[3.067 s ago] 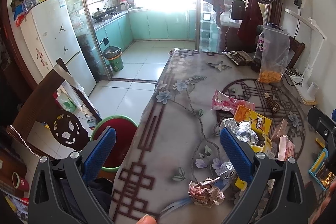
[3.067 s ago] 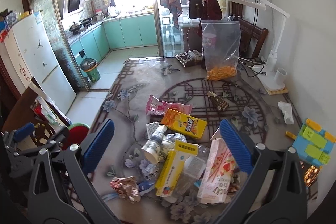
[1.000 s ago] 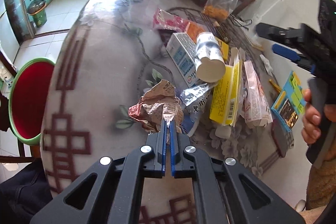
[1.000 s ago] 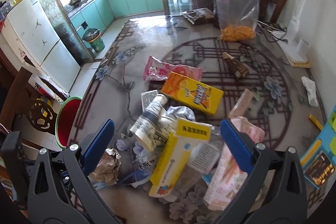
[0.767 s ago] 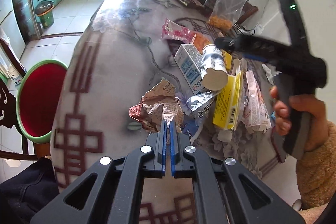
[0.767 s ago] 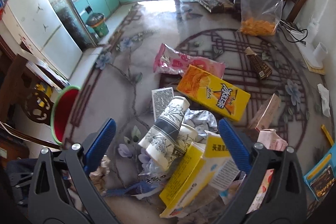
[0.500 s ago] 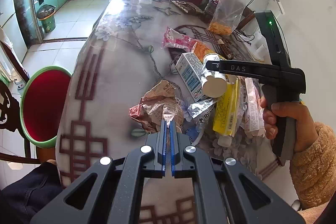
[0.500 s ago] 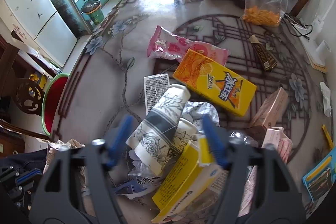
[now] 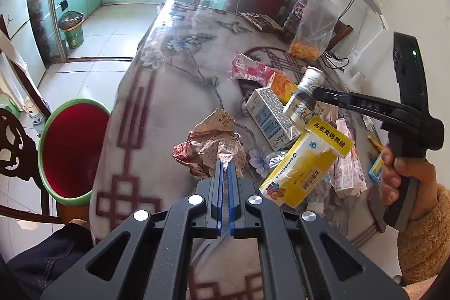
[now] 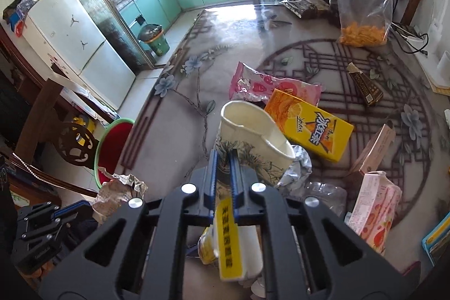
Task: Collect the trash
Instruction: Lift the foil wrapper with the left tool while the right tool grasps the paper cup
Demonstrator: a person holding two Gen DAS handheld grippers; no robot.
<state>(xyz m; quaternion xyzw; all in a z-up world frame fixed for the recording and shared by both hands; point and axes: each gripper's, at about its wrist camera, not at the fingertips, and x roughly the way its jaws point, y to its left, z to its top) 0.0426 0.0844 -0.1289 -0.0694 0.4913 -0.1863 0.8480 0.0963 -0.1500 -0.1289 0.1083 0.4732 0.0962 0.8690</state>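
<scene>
A kitchen with teal cabinets is showing beyond the long table (image 9: 157,92), whose patterned cloth is carrying a heap of litter toward its right side; off the table's left edge, lower down, a red basin with a green rim (image 9: 71,148) is standing on the floor, the likeliest bin; the left gripper (image 9: 224,167) is pinching the crumpled paper wrapper (image 9: 211,142), jaws clenched on its near edge, holding it over the table's near left part, just right of the basin; the right gripper (image 10: 223,159) is clamping the squashed paper cup (image 10: 253,137) by its wall, mouth tilting up and away, above the yellow box (image 10: 309,125); the left hand is nearer the basin, so it should probably drop first.
</scene>
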